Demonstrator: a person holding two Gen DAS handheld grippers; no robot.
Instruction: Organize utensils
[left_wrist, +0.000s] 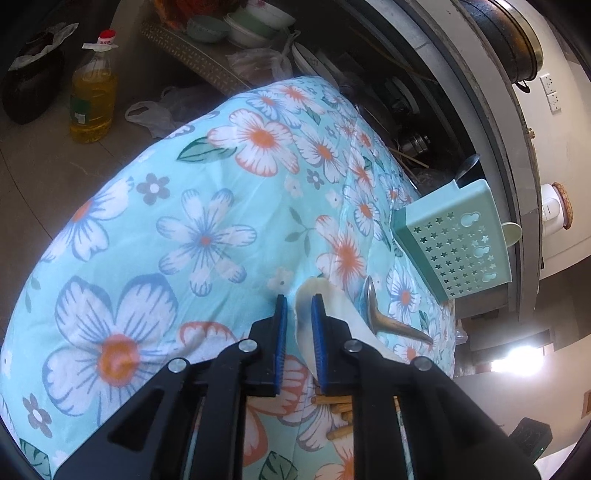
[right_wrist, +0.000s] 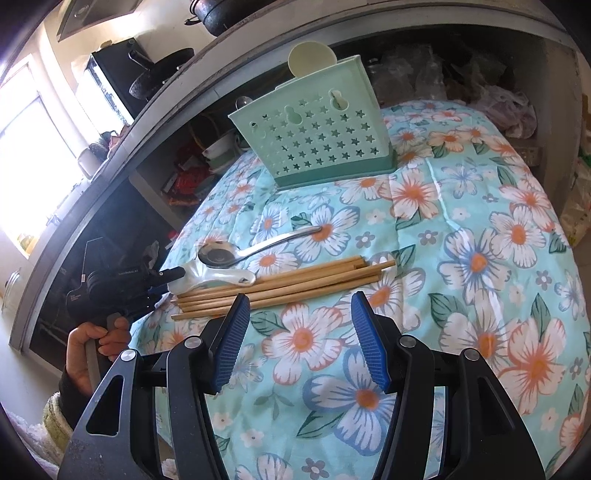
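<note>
A white ceramic soup spoon (right_wrist: 210, 277) lies on the flower-printed turquoise cloth (right_wrist: 461, 229) at the left end of a bundle of pale wooden chopsticks (right_wrist: 295, 282), its handle resting across them. The left gripper (left_wrist: 298, 301) is clenched on the bowl edge of this spoon: in the left wrist view one blue pad (left_wrist: 318, 314) sits inside the bowl and the other outside it, and in the right wrist view the black tool reaches in from nine o'clock with its tips at the spoon's bowl. A bare hand (right_wrist: 94, 341) grips its handle at about eight o'clock.

Touching the ceramic spoon at its one o'clock side is a shiny steel spoon (right_wrist: 255, 247), bowl near the white one, handle running toward two o'clock across the cloth.

At twelve o'clock from the chopsticks, well apart, stands a mint-green plastic utensil holder with star-shaped cut-outs (right_wrist: 317, 144), upright on the cloth; a pale round disc (right_wrist: 312, 59) pokes above its rim.

The right gripper (right_wrist: 301, 306) hangs released above the cloth just on the six o'clock side of the chopsticks, its blue pads spread with nothing between them.

Behind the holder, a grey counter edge (right_wrist: 155, 110) arcs across, with dark pans (right_wrist: 162, 74) on top.
</note>
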